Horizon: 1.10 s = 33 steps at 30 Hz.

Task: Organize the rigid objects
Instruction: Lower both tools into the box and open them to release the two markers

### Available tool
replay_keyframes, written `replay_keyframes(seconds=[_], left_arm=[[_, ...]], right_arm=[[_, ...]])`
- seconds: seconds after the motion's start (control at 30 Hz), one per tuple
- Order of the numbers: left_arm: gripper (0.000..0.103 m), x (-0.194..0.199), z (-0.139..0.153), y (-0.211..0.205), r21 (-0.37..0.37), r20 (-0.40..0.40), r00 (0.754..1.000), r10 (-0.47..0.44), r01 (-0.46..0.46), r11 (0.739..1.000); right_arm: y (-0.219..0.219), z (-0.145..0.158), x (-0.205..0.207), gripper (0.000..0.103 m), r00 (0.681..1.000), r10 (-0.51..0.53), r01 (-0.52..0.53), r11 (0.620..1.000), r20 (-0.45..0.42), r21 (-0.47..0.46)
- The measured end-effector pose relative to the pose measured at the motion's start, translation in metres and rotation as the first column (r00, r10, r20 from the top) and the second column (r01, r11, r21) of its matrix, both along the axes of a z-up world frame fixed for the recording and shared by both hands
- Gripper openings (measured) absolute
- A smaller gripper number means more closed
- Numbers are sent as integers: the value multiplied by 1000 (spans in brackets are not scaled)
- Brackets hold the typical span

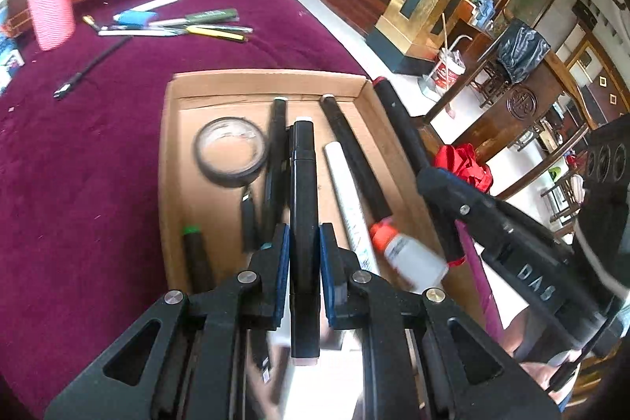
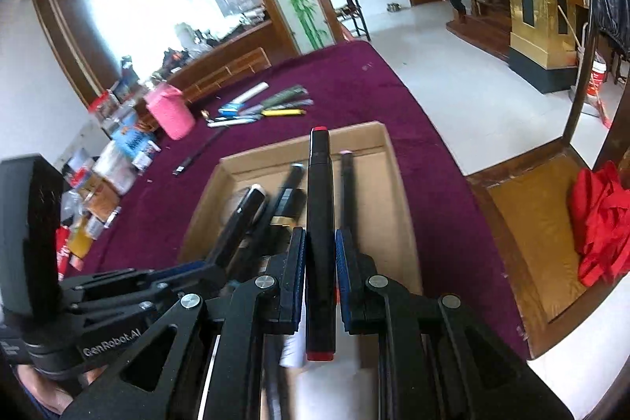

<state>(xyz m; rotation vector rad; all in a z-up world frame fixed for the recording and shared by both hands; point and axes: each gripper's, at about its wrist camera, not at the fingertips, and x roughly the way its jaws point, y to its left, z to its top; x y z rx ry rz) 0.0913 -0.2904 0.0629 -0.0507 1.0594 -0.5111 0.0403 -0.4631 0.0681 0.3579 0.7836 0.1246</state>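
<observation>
Left marker: a black marker point(image 1: 303, 184) with a pale cap end is clenched in the jaws of the left gripper point(image 1: 304, 254), pointing along the fingers, above the cardboard tray point(image 1: 267, 81); its near end sits low between the fingers, and whether it touches the tray floor is hard to tell.
Right marker: a black marker with red ends point(image 2: 319, 223) is clenched in the jaws of the right gripper point(image 2: 319, 262), also over the cardboard tray point(image 2: 378, 132).
Hidden or unclear: the tray's near edge is covered by both grippers; things under the fingers are smeared by blur, and the print on the white pen point(image 1: 348, 199) cannot be read.
Tray contents: a roll of black tape point(image 1: 230, 152), several black markers, the white pen, a small bottle with an orange cap point(image 1: 409, 254), a green-capped marker point(image 1: 195, 254).
Tabletop: maroon cloth point(image 1: 78, 164); well beyond the tray lie a row of pens point(image 1: 177, 24), a black cable point(image 1: 92, 65) and a pink striped cup point(image 1: 51, 12).
Edge: a chair with red cloth point(image 2: 598, 223) stands beside the tabletop.
</observation>
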Motion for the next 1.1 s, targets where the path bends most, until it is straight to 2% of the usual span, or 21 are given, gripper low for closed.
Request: replay_keyframes(seconds=[0.27,0.67,1.1], left_arm=[[12,14,-12,-28,24,-19,1000,-2,2,1000],[12,17,-20,-31,30,-36,999,-3,4,1000],[12,17,-24,-32,32,-37,999,-15,17,999]], right_arm=[[-13,-11,10,13,998,-1,0,1000,-58,-11],[-12,-19,21,13,990,16,-23,999,-138,-45],[-12,-19,21,14,987,-14,4,998,-157,-67]])
